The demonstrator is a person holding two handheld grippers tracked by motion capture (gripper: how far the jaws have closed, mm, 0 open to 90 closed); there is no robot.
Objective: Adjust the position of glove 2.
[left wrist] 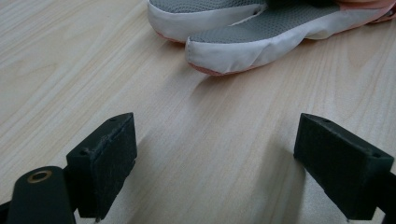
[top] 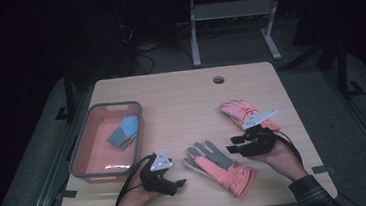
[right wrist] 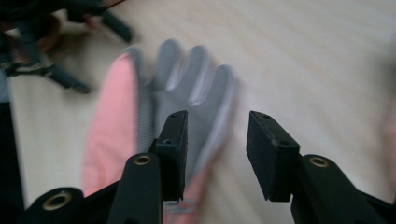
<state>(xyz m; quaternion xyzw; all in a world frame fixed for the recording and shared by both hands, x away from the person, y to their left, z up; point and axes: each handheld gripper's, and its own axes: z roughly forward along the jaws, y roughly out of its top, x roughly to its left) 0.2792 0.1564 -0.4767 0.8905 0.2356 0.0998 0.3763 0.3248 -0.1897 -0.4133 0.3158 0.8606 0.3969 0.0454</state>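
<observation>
Gloves were the job on this one: a pink fabric glove with a grey palm lay palm-up on the pale wooden worktop, near the front edge, between the two hands. Its grey, white-edged fingertips poked into the top of the left claw view, just ahead of the left claw. That claw sat low over the wood with its jaws spread wide and only bare worktop between them.

A second pink glove was lying farther back on the right, partly tucked under the right claw and its grey three-cornered plate. The right claw was partly spread and pinching nothing; in its own blurry view the grey-palmed glove sat beyond and below the black pads, not between them.

Over on the left sat a grey-rimmed pink plastic tub with a folded blue-and-grey glove inside, toward its far right side.

Couldn't make out any brand, label or writing on anything.
</observation>
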